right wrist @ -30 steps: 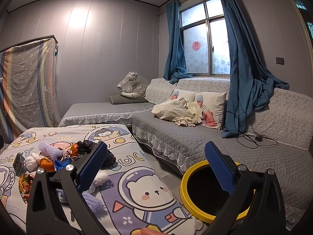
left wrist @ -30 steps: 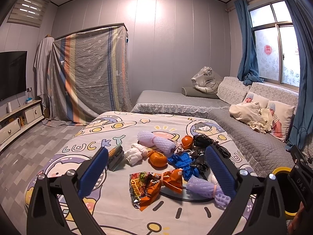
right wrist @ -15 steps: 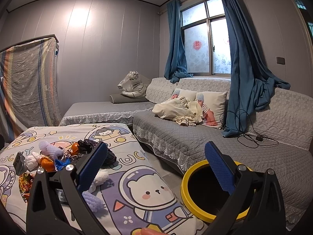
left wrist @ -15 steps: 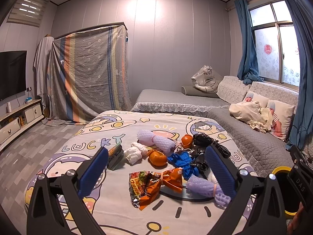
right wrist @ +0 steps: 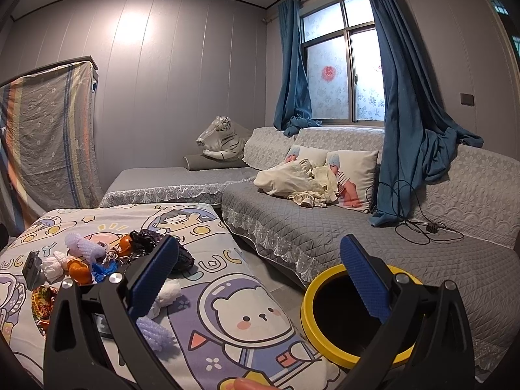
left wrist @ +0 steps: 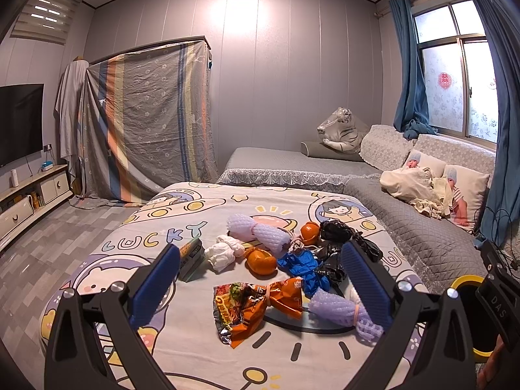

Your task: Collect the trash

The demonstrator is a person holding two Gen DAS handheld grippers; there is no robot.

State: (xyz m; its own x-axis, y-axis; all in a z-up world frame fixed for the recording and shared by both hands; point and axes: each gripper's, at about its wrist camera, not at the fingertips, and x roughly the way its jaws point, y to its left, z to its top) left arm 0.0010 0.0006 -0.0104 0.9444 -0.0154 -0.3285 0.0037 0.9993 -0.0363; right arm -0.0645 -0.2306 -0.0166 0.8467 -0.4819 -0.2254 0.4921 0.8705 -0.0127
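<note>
Trash: a loose pile point(left wrist: 286, 260) is seen lying on a cartoon-print bed cover point(left wrist: 156, 243), well apart from any container.
Landmark: a yellow-rimmed bin point(right wrist: 312, 295) stands on the floor just beside the bed's corner, below a grey sofa point(right wrist: 357, 227).
Pile contents: an orange snack wrapper point(left wrist: 256, 302) lies nearest the camera; behind it are seen a blue glove point(left wrist: 300, 265), orange peel point(left wrist: 260, 260), white tissue point(left wrist: 224, 252), lilac foam netting point(left wrist: 256, 232) and black plastic point(left wrist: 344, 237).
Left gripper point(left wrist: 260, 279): held released and empty above the pile, with the wrapper framed between its blue pads.
Right gripper point(right wrist: 260, 279): spread wide, nothing grasped; it is aimed between the bed's edge and the bin.
Bin interior: dark, so its contents cannot be told.
Progress: collection is judged barely begun, since every visible scrap lies on the bed and none is held.
Remaining: each piece must be lifted and carried across to the bin.
</note>
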